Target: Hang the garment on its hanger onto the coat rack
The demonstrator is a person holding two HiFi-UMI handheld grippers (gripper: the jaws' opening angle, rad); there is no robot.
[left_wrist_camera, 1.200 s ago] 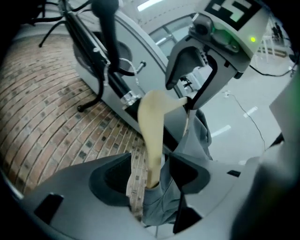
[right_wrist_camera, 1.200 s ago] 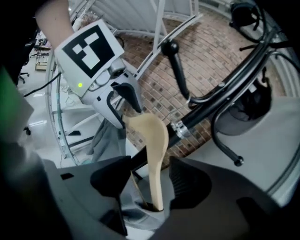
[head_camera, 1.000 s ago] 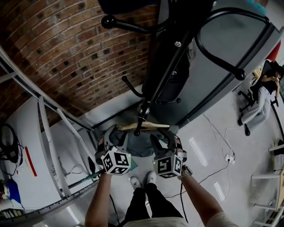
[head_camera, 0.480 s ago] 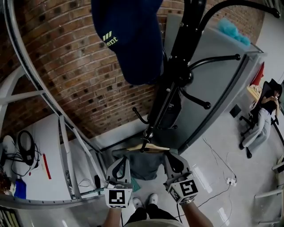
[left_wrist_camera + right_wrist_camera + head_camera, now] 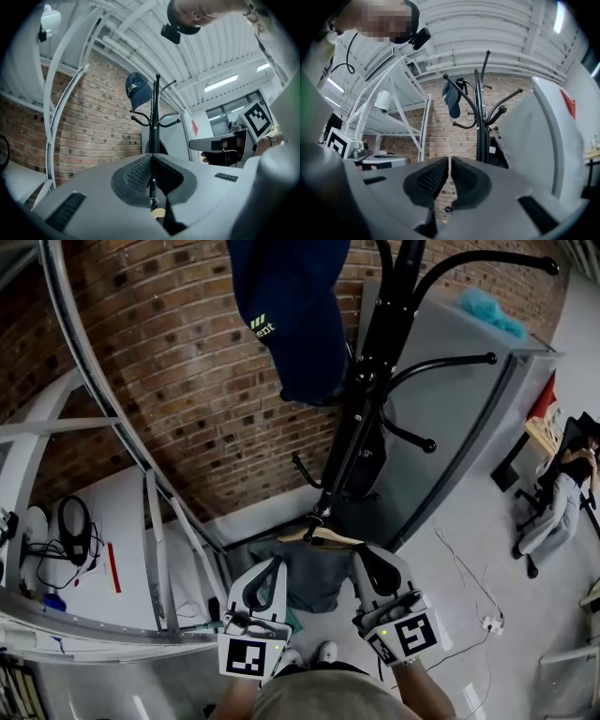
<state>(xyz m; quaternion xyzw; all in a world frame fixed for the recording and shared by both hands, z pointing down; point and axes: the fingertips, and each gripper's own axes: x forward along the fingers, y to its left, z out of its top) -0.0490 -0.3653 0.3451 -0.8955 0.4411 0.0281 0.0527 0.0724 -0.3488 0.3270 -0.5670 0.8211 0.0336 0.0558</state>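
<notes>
I hold both claws up side by side at the foot of the black coat rack [image 5: 364, 418], tips aimed up at it and the marker cubes turned back toward me. My left claw [image 5: 278, 564] stands on the brick wall [image 5: 159, 362] side of the pole and my right claw [image 5: 360, 552] on the side of the grey cabinet [image 5: 459, 418]. The wooden hanger [image 5: 323, 537] lies between the two tips with its long axis running from one claw to the other. Its black hook [image 5: 317, 516] points up against the pole, and I cannot tell whether it touches. The grey garment [image 5: 309, 577] droops from it, below the rack's lowest pegs. In the left gripper view my pads are pressed together, with the hook's stem [image 5: 151, 186] and a bit of pale wood caught in the notch just under them. In the right gripper view my pads sit all but together, only a thin slit between them. High on the rack hangs a navy cap [image 5: 295, 315], with the yellow-green letters "ent" legible.
</notes>
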